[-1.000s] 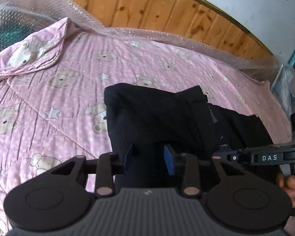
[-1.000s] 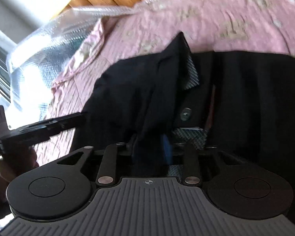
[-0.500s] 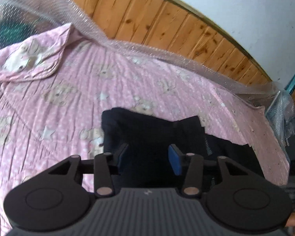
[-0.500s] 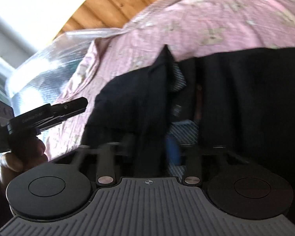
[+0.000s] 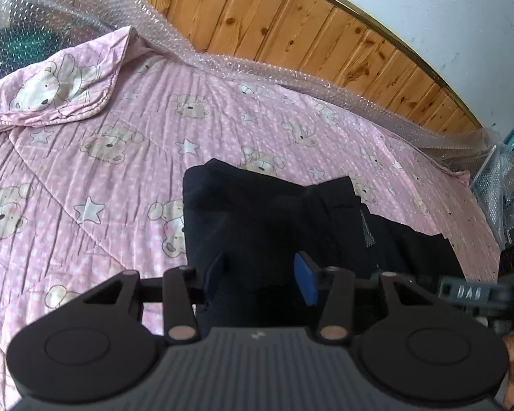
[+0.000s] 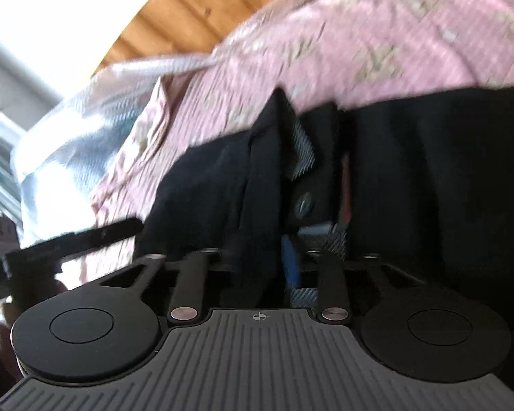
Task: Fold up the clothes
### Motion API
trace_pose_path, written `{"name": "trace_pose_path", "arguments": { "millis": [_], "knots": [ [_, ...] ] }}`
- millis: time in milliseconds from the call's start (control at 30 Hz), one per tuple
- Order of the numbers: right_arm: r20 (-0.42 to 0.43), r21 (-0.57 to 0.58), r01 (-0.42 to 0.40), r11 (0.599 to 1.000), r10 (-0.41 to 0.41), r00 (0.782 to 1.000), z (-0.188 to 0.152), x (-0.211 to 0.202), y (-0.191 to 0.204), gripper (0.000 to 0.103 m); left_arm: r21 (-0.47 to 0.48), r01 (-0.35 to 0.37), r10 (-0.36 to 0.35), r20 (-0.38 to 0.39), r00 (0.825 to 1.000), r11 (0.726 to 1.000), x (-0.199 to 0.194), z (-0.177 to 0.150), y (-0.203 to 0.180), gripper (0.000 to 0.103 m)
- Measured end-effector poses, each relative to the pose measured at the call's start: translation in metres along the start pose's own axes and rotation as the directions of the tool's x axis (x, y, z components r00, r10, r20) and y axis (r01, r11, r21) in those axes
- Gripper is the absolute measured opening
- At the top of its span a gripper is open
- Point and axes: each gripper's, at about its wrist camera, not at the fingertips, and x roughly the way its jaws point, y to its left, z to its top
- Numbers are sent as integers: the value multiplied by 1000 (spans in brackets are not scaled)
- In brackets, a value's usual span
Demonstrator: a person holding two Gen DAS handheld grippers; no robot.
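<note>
Left tongs (image 5: 260, 275) parted above dark navy woven trousers (image 5: 274, 219); right tongs' (image 6: 260, 260) jaws just closing around their fold, grip unclear.

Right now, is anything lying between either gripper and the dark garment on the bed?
Nothing visible. The dark garment lies bare on the pink quilt, directly beneath the left gripper and right gripper.

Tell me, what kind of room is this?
Probably a bedroom: a pink teddy-bear quilt covers what looks like a bed, a wooden headboard stands behind it, and dark clothes lie on top.
</note>
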Motion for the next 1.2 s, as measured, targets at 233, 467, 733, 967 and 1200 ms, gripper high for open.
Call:
{"name": "trace_pose_path", "arguments": {
  "millis": [233, 467, 733, 967, 1200],
  "knots": [
    [-60, 35, -77, 996, 79, 995, 7, 18, -5, 15, 22, -11, 11, -5, 1000, 1000, 1, 1, -3, 48],
    [24, -11, 65, 998, -64, 998, -7, -28, 9, 0, 73, 24, -23, -6, 1000, 997, 15, 15, -12, 50],
    [52, -47, 213, 976, -210, 976, -12, -32, -1, 17, 138, -21, 31, -64, 998, 990, 59, 14, -18, 48],
    [33, -216, 175, 961, -172, 985, -37, -60, 43, 30, 154, 12, -4, -53, 999, 988, 72, 22, -14, 49],
    [-7, -201, 262, 944, -269, 963, -43, -57, 35, 17, 104, 81, -79, -24, 997, 991, 21, 19, -17, 49]
  ]
}}
